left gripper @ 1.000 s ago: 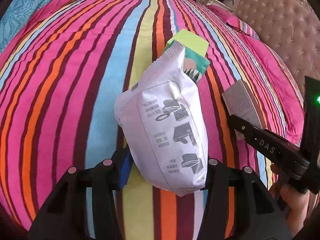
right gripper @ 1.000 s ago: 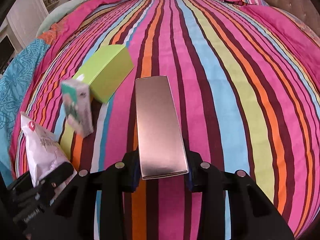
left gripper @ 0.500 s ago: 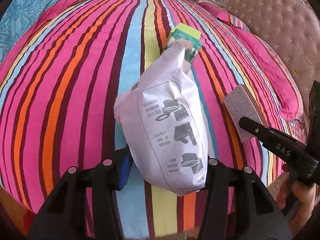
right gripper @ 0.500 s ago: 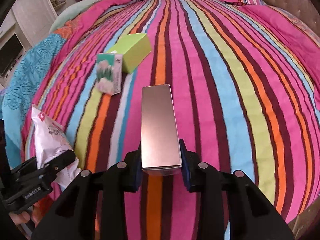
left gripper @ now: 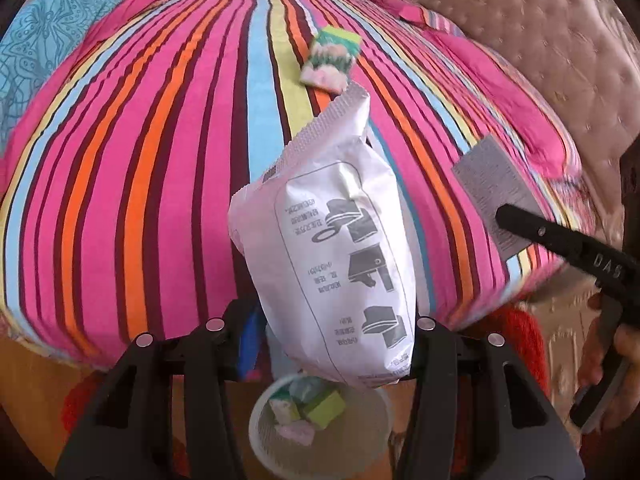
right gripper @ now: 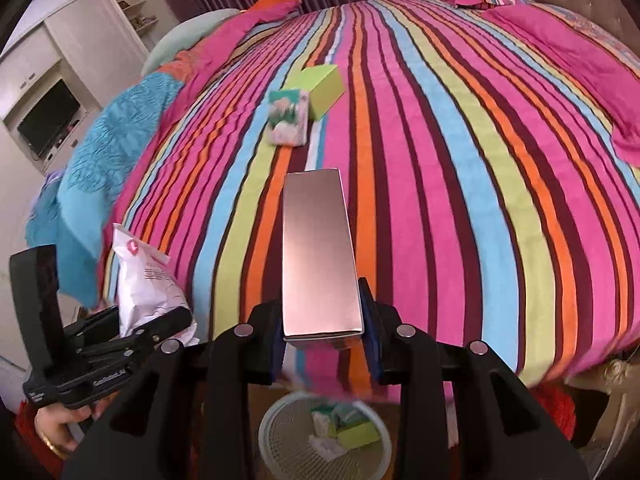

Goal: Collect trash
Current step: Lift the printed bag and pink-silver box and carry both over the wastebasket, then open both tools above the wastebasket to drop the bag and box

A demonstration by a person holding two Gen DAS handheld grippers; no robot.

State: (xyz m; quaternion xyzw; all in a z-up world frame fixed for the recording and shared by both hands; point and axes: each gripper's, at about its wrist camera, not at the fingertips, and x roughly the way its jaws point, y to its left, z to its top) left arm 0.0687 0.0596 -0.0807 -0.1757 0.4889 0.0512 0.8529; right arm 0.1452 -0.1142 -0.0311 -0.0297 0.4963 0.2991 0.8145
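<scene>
Left hand-held gripper (left gripper: 334,326): jaws clamped on the lower end of a white snack bag (left gripper: 328,248), printed side toward the camera, crimped top edge pointing away over the bed. Right hand-held gripper (right gripper: 323,334): jaws closed tight on a long metallic pink box (right gripper: 318,252), which sticks straight out ahead between the blue pads (right gripper: 370,320). In the left wrist view the same box shows a grey printed face at right, held by the other gripper's black finger. Below both grippers, past the bed edge, stands a white mesh wastebasket (right gripper: 280,444) on the floor; it already holds a green box and some pale wrappers. Both held items hang above or just short of its rim; exact overlap cannot be told. Farther out, on the striped bedspread (right gripper: 460,184), a lime-green box (right gripper: 320,84) and a green-and-white patterned carton (right gripper: 289,122) lie touching each other near the bed's middle. Carton is motion-blurred in both views. A tufted headboard (left gripper: 540,48) lies beyond.
</scene>
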